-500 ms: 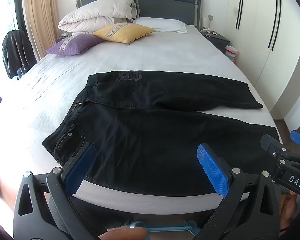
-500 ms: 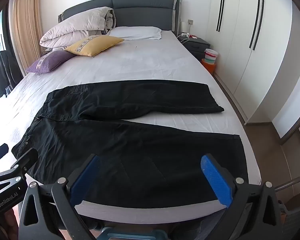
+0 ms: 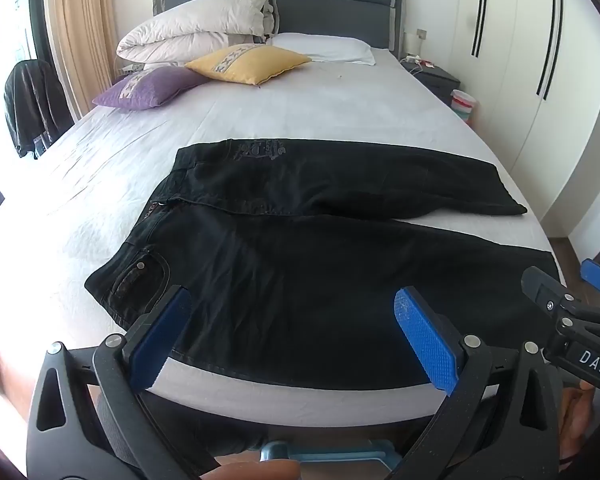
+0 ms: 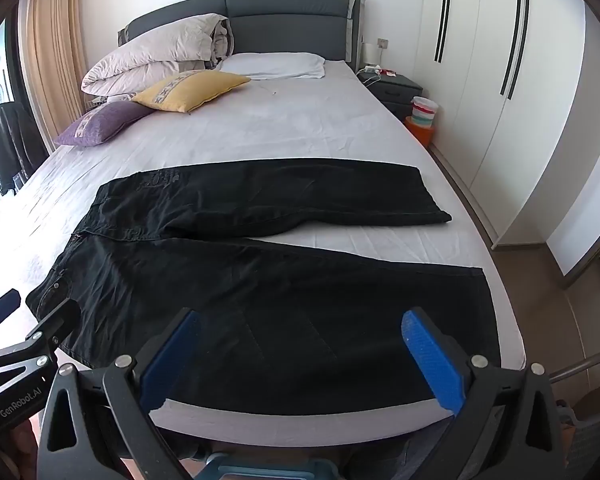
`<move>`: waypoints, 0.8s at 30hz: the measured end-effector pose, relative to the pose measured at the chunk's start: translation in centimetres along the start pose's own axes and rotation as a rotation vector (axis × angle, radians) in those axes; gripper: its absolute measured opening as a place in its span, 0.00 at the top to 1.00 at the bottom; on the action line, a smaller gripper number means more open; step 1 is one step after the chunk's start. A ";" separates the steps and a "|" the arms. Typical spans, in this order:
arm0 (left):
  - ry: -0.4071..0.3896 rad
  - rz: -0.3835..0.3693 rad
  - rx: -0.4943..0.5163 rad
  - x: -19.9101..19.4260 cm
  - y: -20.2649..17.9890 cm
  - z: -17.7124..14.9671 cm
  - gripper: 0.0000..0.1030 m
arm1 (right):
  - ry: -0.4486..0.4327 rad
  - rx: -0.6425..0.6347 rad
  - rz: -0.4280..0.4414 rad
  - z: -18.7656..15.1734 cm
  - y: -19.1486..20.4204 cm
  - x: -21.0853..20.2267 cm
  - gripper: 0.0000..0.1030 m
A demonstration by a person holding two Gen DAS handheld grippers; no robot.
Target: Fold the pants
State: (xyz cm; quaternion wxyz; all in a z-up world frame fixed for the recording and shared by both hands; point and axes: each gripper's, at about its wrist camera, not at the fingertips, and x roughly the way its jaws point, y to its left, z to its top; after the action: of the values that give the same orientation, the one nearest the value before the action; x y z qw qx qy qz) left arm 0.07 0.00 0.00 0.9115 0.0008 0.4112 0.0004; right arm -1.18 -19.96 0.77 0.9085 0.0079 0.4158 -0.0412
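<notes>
I hold both grippers, left gripper (image 3: 292, 336) and right gripper (image 4: 300, 356), wide open and empty above the near leg of the black pants (image 4: 260, 300), whose length runs left to right across the bed (image 4: 300, 128).

left hand-held gripper (image 3: 296, 332) open wide, right hand-held gripper (image 4: 302, 354) likewise

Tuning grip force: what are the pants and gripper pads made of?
Pants: looks like black denim, matte; rivets, contrast pocket stitching and soft creases suggest heavy woven cotton. Left gripper pads: blue, fine knurled grid, probably rubber or soft plastic.
</notes>
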 end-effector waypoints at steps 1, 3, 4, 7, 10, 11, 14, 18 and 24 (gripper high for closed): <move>0.001 0.001 -0.001 0.0 0.0 0.0 0.00 | 0.000 0.000 0.000 0.0 0.0 0.0 0.00; 0.002 0.001 -0.002 0.0 0.1 -0.4 0.00 | 0.000 0.000 0.001 0.0 -0.1 0.0 0.00; 0.002 0.002 -0.002 0.0 0.1 -0.5 0.00 | 0.000 0.000 0.002 0.0 -0.1 0.0 0.00; 0.002 0.002 -0.001 0.0 0.1 -0.5 0.00 | 0.001 -0.001 0.001 -0.1 0.3 0.1 0.00; 0.002 0.002 -0.001 0.0 0.1 -0.5 0.00 | 0.002 0.000 0.002 -0.1 0.2 0.1 0.00; 0.003 0.002 -0.001 0.0 0.1 -0.5 0.00 | 0.002 0.000 0.002 -0.1 0.2 0.1 0.00; 0.003 0.003 -0.001 0.0 0.1 -0.5 0.00 | 0.003 0.000 0.003 -0.1 0.2 0.1 0.00; 0.003 0.002 0.000 0.0 0.1 -0.5 0.00 | 0.002 0.000 0.003 -0.1 0.3 0.1 0.00; 0.004 0.004 0.000 0.0 0.1 -0.5 0.00 | 0.003 0.001 0.004 -0.1 0.2 0.2 0.00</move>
State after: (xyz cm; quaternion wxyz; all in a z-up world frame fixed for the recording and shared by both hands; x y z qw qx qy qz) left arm -0.30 0.07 -0.30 0.9106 0.0014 0.4132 0.0021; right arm -1.15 -19.78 0.57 0.9079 0.0093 0.4171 -0.0399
